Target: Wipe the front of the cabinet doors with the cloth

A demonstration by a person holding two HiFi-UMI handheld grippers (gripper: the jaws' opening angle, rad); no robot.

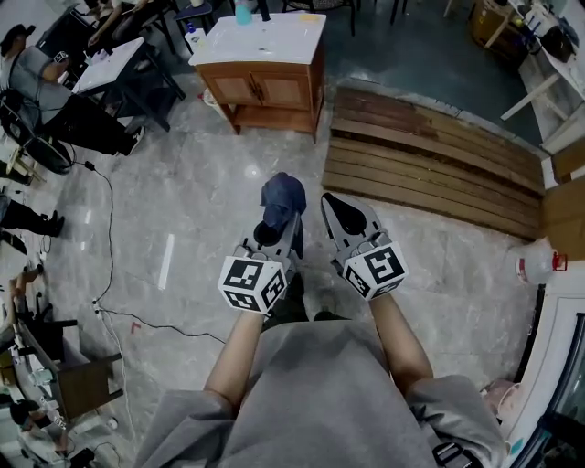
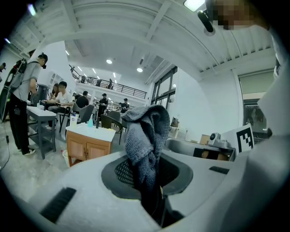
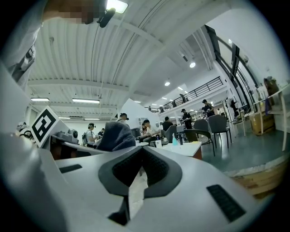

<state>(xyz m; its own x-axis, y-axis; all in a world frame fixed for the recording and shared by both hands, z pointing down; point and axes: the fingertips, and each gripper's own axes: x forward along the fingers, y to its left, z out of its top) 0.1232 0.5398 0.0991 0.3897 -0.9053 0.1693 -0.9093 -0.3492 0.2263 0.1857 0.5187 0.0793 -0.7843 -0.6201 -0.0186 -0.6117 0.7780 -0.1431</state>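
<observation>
Far ahead on the marble floor stands the wooden cabinet [image 1: 265, 87], with a white top and two closed doors; it also shows in the left gripper view as the cabinet [image 2: 88, 147] and in the right gripper view as the cabinet [image 3: 192, 148]. My left gripper [image 1: 274, 228] is shut on a blue-grey cloth [image 1: 283, 199], which bunches up above the jaws. That cloth [image 2: 146, 136] fills the middle of the left gripper view, above the left gripper [image 2: 145, 176]. My right gripper [image 1: 335, 205] is beside it, shut and holding nothing. The right gripper [image 3: 138, 176] has the cloth [image 3: 115, 136] to its left.
A slatted wooden platform [image 1: 430, 164] lies to the right of the cabinet. A blue bottle [image 1: 243, 11] stands on the cabinet top. Tables with seated people [image 1: 55, 82] fill the left side, and a cable [image 1: 105, 238] runs over the floor. A large water jug [image 1: 537, 265] stands at right.
</observation>
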